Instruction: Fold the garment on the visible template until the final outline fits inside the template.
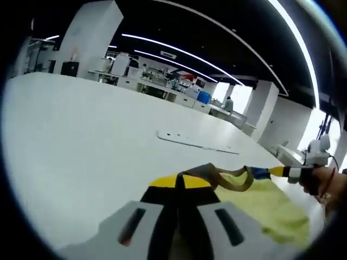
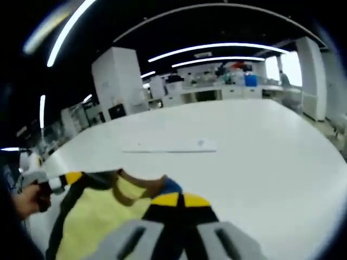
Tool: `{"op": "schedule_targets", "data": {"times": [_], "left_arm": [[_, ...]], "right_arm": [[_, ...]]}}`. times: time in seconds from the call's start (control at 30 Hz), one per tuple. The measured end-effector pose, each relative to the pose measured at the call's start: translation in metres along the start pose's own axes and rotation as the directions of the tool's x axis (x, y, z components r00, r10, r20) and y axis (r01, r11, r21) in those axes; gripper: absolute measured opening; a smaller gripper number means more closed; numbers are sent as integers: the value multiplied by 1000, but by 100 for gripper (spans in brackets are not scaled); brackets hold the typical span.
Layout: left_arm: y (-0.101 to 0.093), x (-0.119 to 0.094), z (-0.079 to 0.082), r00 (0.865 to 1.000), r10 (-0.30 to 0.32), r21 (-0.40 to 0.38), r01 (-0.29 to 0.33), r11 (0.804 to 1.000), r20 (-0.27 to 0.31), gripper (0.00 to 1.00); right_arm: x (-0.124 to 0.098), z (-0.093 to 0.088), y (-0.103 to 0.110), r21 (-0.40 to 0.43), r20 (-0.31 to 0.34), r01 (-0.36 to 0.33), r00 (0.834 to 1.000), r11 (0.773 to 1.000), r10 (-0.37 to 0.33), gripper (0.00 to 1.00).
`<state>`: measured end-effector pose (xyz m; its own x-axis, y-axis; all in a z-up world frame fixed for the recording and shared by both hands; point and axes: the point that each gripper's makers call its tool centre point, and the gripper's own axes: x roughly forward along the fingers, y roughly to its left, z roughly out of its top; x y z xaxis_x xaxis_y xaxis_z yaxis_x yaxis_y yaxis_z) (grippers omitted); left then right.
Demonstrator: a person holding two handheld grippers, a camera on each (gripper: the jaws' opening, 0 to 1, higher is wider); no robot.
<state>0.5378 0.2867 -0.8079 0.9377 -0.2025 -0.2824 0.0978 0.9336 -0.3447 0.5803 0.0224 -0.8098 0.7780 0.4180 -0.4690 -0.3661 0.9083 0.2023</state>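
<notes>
A yellow garment (image 1: pixel 265 208) with brown trim and a blue patch hangs stretched between both grippers above the white table (image 1: pixel 81 135). In the left gripper view, my left gripper (image 1: pixel 182 182) is shut on the brown-trimmed edge, its yellow tips pressed together. The right gripper (image 1: pixel 277 172) comes in from the right, pinching the same edge, with a hand (image 1: pixel 320 181) behind it. In the right gripper view, my right gripper (image 2: pixel 179 200) is shut on the garment (image 2: pixel 100 216) by the blue patch. The left gripper (image 2: pixel 69 177) holds the far end at the left.
A long flat pale strip (image 1: pixel 195 142) lies on the table beyond the garment, also in the right gripper view as the strip (image 2: pixel 171 146). The white table (image 2: pixel 260 151) spreads wide around it. Desks, pillars and equipment stand far behind.
</notes>
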Motion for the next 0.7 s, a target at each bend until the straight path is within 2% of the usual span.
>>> {"op": "schedule_targets", "data": {"times": [0.17,0.27,0.43,0.53,0.6,0.7], "left_arm": [[4,-3,-5,999,30,89,-27,996,-27,0],[6,-7,3,999,39,140,-37,989,-16,10],[1,-14,15,999,32,193,-33,981,5,30],[-10,-24,18,1000,-1,192,0,981,2,40],[-12,-30,17,1000,-21,264,24,964,-12,44],[-23,-42,17,997,-70,271,71,960,-15,52]], "right_arm": [[4,-4,-1,-5,-7,1,1000,1000,-1,0],[4,-6,2,-65,-24,-20,1000,998,18,0],[-6,-5,10,-91,-14,-29,1000,995,28,25],[-13,-5,14,-84,-15,-56,998,995,55,37],[-22,-7,20,-56,-7,-76,997,996,76,46],[-33,-9,21,-49,-4,-89,996,995,89,52]]}}
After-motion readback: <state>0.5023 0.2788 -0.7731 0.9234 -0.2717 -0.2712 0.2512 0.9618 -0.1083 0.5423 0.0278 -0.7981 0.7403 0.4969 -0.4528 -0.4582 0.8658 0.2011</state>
